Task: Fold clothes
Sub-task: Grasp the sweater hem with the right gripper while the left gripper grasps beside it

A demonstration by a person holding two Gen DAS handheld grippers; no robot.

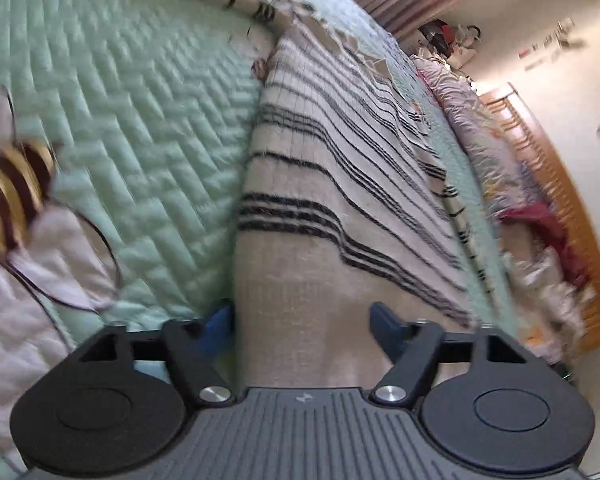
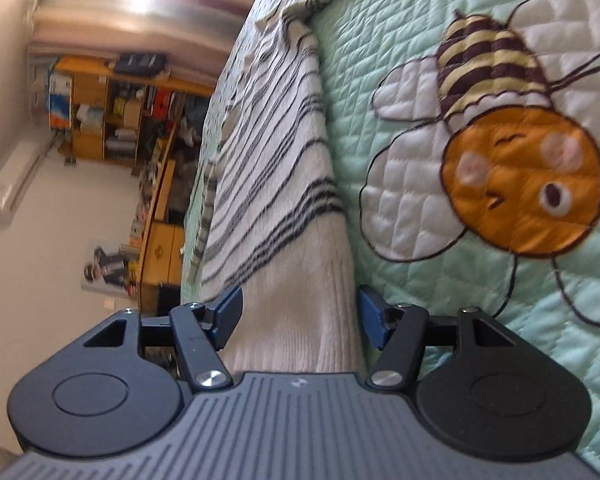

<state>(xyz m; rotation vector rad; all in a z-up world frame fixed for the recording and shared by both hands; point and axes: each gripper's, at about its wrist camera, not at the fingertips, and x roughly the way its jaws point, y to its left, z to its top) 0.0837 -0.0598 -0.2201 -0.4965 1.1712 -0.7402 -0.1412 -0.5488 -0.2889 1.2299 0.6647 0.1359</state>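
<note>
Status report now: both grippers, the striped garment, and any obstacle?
Left gripper open, right gripper open, each astride the striped sweater. Sweater lies long on the green quilt, not clamped. Nothing in the way.

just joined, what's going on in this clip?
A person is folding a cream sweater with dark stripes on a mint quilted bedspread with a bee design. Each hand holds a gripper. The left gripper and the right gripper both have plain, unstriped parts of the sweater between their jaws. Both sets of jaws stand apart around the fabric, and the pads do not seem to clamp it. The sweater lies in a long narrow strip.
</note>
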